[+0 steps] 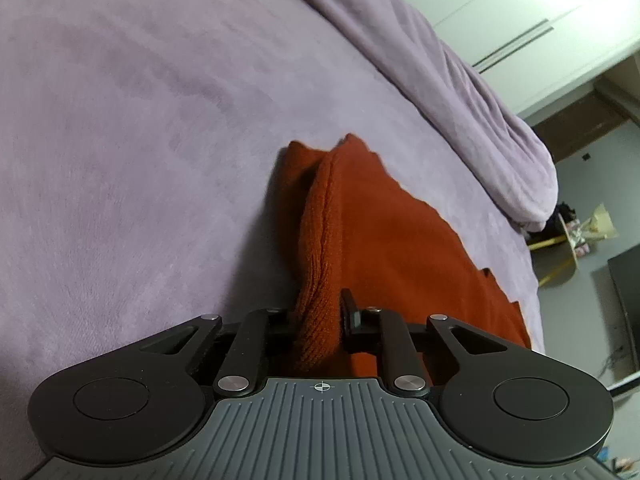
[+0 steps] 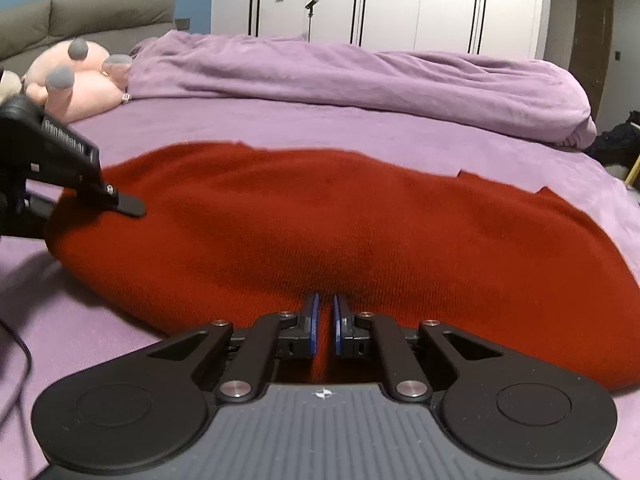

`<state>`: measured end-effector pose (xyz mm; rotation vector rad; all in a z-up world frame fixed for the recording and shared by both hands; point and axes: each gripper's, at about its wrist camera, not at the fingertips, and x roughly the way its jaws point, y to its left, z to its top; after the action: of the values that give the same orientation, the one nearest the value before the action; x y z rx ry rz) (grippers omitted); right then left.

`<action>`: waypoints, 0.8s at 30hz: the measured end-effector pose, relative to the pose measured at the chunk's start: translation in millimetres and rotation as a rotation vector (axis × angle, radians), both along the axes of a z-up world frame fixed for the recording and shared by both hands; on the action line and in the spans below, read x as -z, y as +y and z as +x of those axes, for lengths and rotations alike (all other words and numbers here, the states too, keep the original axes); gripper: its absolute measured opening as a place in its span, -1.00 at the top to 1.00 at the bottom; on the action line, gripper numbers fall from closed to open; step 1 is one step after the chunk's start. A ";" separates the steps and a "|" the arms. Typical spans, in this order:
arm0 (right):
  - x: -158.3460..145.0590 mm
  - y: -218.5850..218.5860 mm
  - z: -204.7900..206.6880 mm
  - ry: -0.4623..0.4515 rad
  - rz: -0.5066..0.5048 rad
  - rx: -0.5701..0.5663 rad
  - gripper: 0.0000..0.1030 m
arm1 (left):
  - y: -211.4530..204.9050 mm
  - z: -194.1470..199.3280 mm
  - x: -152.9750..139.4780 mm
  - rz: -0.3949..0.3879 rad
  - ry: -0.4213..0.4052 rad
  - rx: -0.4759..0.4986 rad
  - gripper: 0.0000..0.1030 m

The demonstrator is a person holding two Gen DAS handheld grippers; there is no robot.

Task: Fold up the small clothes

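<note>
Red knit garment spread on purple bedcover, white wardrobe behind

The rust-red knitted garment lay spread on the lilac plush bed cover, reaching forward from the right gripper, whose jaws pinched its near edge. The left gripper clamped a bunched fold off to the left. Beyond lay a rolled lilac duvet.

Left hand-held gripper and right hand-held gripper, both angled downward, jaws clamped on fabric.
</note>
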<state>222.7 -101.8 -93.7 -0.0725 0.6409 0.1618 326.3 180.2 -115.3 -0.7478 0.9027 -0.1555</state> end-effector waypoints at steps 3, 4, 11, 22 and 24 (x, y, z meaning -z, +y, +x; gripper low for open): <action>13.0 0.2 -0.3 0.024 -0.024 -0.009 0.87 | -4.5 -0.3 -10.3 0.045 -0.020 0.019 0.67; 17.6 2.4 0.5 0.035 -0.044 -0.027 0.87 | -6.9 -0.1 -13.6 0.064 -0.022 0.024 0.67; -10.0 -24.3 -14.6 -0.011 0.051 0.014 0.86 | -25.1 -3.2 -46.0 0.174 -0.051 0.058 0.68; -16.4 -115.3 -40.5 -0.017 0.192 0.252 0.85 | -155.8 -3.5 -96.2 0.342 -0.161 0.298 0.69; -14.2 -120.8 -40.5 -0.013 0.188 0.264 0.85 | -181.0 -4.2 -84.8 0.371 -0.149 0.328 0.69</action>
<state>182.2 -222.6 -79.5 0.1917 0.6133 -0.0337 322.2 -0.8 -30.5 -0.2370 0.8748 -0.3192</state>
